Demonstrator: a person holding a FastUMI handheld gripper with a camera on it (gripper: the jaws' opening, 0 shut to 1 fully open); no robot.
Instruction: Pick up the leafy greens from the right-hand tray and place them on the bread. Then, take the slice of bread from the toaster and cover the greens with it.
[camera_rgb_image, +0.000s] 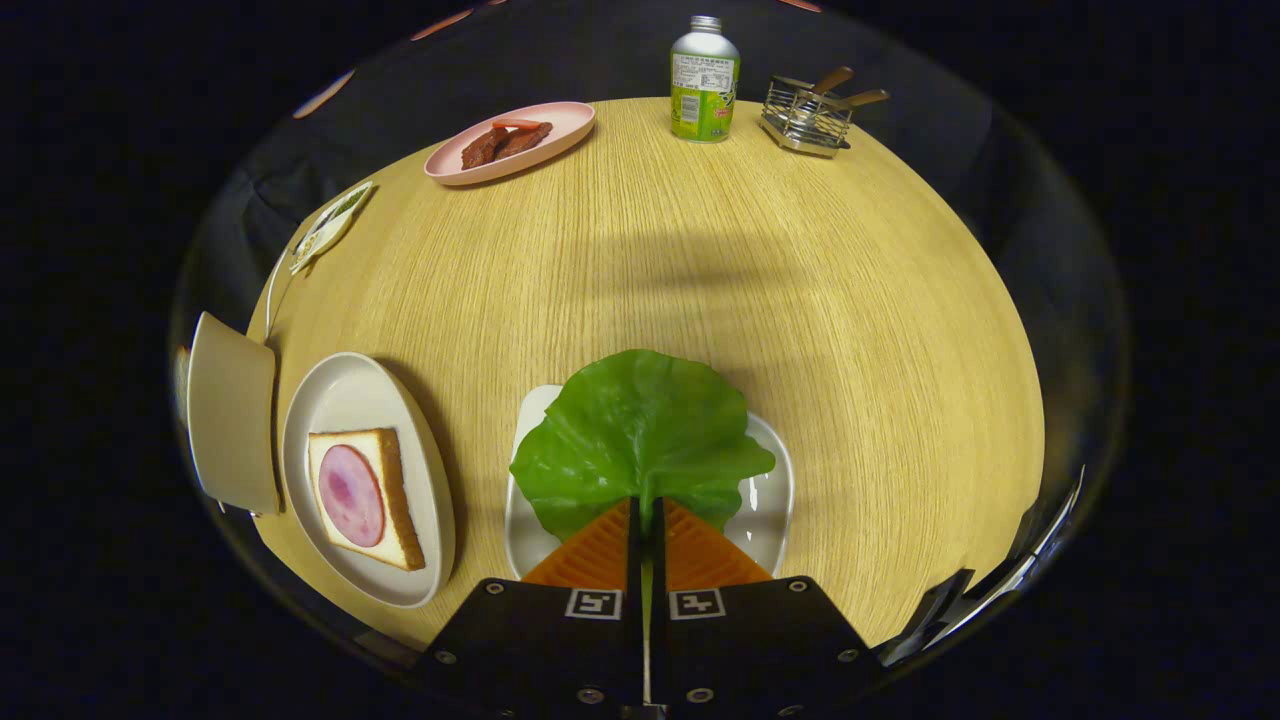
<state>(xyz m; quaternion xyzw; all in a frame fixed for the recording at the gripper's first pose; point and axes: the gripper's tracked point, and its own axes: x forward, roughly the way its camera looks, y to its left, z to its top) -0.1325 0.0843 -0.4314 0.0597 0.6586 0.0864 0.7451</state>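
Desk (800, 300): a round top of pale wood grain that carries everything else; a broad soft shadow lies across its middle, beyond the leaf.
Hand-held gripper (646, 520): its two orange ribbed fingers (600, 550) are pressed together with only a thin slit between them, pinching the stem end of the leaf; the black body behind them bears two small square markers.
Toaster (232, 412): a beige box well to the left of the leaf, at the desk's rim, just beyond the oval plate; whether bread stands in it cannot be told.
Oval plate (340, 400): white, to the left of the leaf and near it, not touching the white tray.
White tray (770, 490): directly under the leaf, glossy, its corners showing on either side of the fingers.
Leaf (640, 430): a broad green leaf, spread flat just ahead of the fingers and covering most of the white tray, its far edge reaching past the tray's far rim.
Pink plate (560, 130): far beyond the leaf and to its left, holding dark reddish-brown strips of meat (505, 143).
Bread (390, 480): a square slice on the oval plate, left of the leaf, with a round pink slice of ham (351, 495) on top.
Bottle (704, 80): green and white with a silver cap, upright, far beyond the leaf.
Wire rack (806, 118): just right of the bottle, with two wooden handles sticking out.
Packet (330, 226): small and flat, at the desk's rim far left of the leaf.
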